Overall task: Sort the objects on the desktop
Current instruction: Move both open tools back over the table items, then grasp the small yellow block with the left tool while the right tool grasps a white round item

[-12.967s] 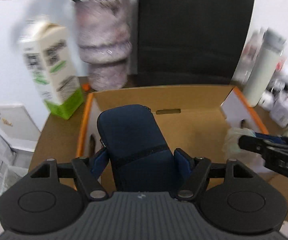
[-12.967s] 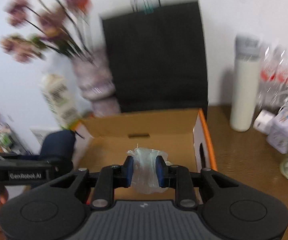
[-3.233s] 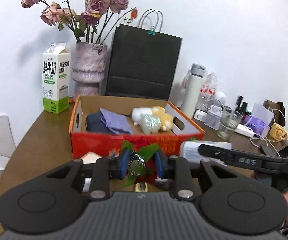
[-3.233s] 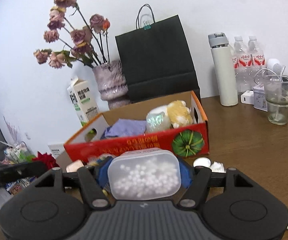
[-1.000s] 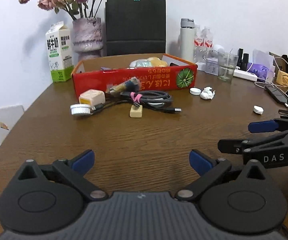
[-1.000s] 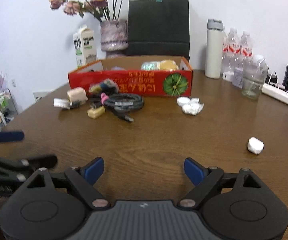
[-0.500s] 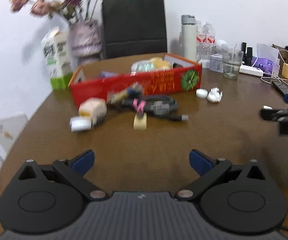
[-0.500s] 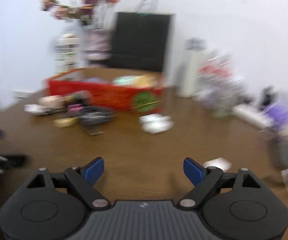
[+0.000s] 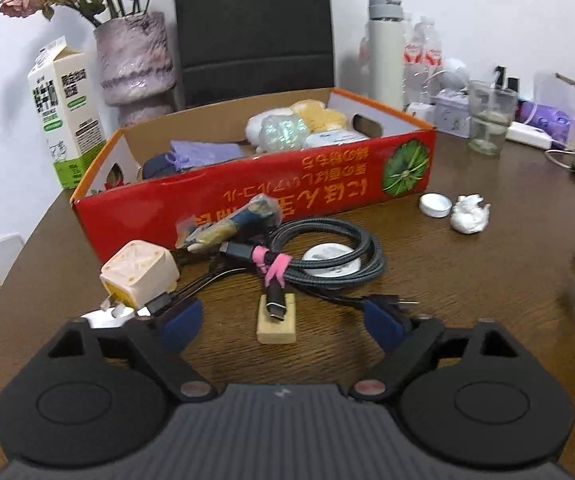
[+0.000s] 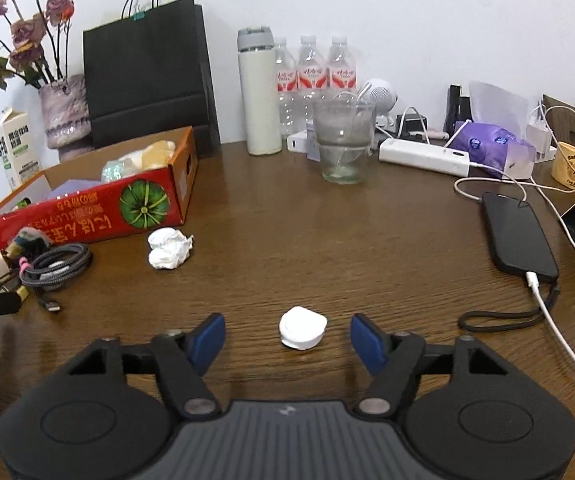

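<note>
Red cardboard box (image 9: 247, 184) on table (image 10: 327, 240): purple pouch (image 9: 203, 152), plush toys (image 9: 299, 120), iridescent ball held inside; side lettering inverted, unreadable. Left gripper (image 9: 283, 320) closing, small tan block (image 9: 276, 318) between unpressed pads. Right gripper (image 10: 287, 336) closing around untouched white earbud case (image 10: 302, 327).

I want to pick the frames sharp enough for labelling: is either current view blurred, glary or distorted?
Left wrist view: mostly sharp, slight smear on the braided cable; fisheye bends the red box. Right wrist view: crisp, the white case clear; soft sheen on the table; dark corners.
</note>
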The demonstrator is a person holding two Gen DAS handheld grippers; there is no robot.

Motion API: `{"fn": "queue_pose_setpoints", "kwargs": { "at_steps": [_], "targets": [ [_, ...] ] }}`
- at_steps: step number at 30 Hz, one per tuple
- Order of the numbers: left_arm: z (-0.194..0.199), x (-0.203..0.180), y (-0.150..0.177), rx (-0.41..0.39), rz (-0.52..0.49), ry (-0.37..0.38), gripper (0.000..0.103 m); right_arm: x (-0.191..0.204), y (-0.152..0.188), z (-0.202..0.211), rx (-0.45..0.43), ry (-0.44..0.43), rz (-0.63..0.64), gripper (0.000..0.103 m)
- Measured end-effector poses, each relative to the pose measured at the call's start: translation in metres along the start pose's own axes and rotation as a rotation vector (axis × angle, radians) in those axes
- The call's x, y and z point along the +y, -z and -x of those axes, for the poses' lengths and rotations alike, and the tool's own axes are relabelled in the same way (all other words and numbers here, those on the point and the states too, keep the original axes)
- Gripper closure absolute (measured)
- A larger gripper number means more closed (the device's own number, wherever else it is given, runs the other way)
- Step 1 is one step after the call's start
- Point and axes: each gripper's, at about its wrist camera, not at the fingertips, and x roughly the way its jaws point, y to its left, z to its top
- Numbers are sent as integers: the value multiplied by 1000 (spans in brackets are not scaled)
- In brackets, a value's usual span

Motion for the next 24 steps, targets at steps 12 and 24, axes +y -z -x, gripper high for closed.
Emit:
{"fn": "queue_pose_setpoints", "kwargs": {
  "at_steps": [12,24],
  "targets": [
    [2,2,10,10,38,-12,81,11,3,-10,-6,-5,53,77],
    [94,-11,60,0,168,-75,81,57,33,48,-63,-196,151,77]
  ]
}}
